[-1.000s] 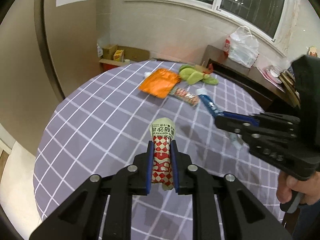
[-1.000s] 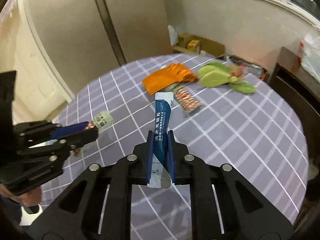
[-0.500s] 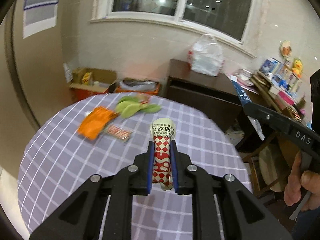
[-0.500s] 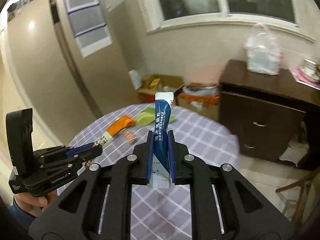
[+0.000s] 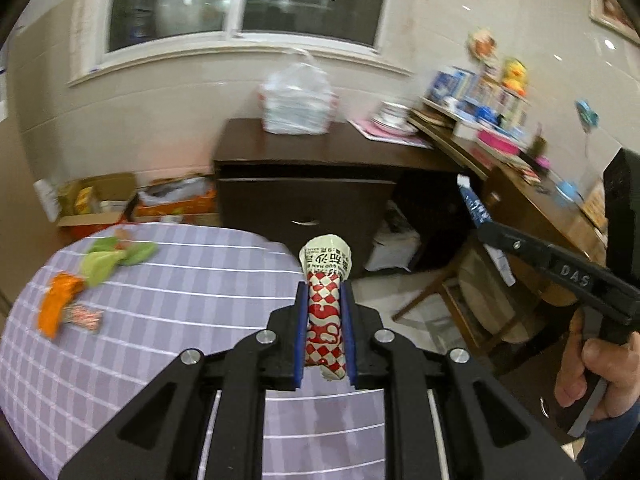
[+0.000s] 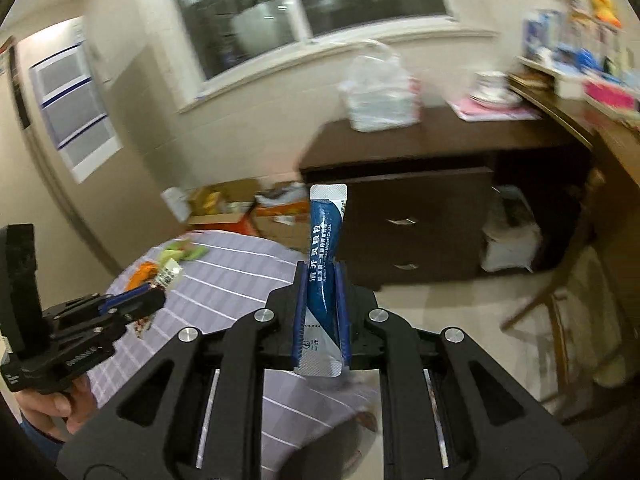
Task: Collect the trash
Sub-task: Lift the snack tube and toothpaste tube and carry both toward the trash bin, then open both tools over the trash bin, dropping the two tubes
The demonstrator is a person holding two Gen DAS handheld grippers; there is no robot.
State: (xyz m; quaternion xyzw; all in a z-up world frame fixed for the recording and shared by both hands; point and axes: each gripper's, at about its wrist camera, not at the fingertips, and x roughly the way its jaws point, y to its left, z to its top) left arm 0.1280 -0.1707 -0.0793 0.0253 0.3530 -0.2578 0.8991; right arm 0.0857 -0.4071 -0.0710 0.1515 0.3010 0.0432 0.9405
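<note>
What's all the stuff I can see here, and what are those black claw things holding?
Red-and-white checked wrapper: 1, between the left gripper's fingers.
Blue sachet: 1, blue and silver, between the right gripper's fingers.
Orange packet: 1, on the table's far left.
Green wrapper: 1, crumpled, beyond the orange packet.
Small striped packet: 1, red and white, beside the orange packet.
Table: 1, round, lilac checked cloth.
Dark cabinet: 1, brown, under the window.
White plastic bag: 1, on the cabinet.
Cardboard boxes: several, on the floor by the wall.
Left gripper: black, blue pads, shut.
Right gripper: black, blue pads, shut.
</note>
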